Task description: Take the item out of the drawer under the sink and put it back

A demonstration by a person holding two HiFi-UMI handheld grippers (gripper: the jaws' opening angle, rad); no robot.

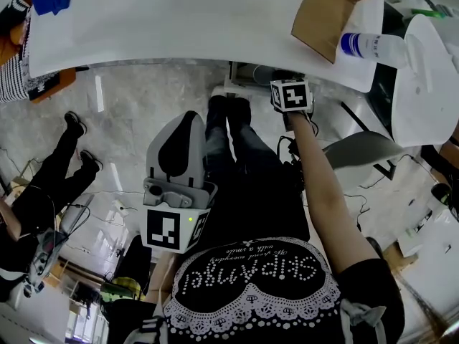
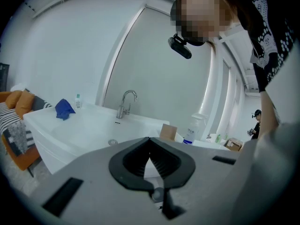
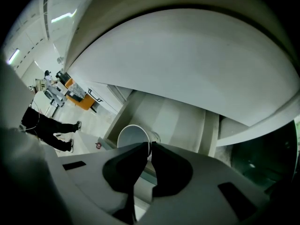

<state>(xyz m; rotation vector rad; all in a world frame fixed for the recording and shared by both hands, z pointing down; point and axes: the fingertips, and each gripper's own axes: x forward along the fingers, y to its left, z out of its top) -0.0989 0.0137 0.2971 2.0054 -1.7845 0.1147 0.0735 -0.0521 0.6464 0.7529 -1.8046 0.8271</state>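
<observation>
The cup (image 3: 132, 136), white and thin-walled, stands in the drawer (image 3: 180, 118) beneath the sink (image 3: 187, 64). It looks light and stiff but smooth, so a pinch on the rim may let it swing or slip. A slow, upright lift seems wise. The right gripper (image 3: 149, 145) has its jaws clamped on the cup's near rim. The left gripper (image 2: 150, 139), well apart from the surface (image 1: 179, 20), has its jaws together on nothing.

Bright, even indoor light nearly washes out the white counter (image 1: 179, 20), while fisheye bending and black vignetted corners frame both gripper views, the right one dimmer.
</observation>
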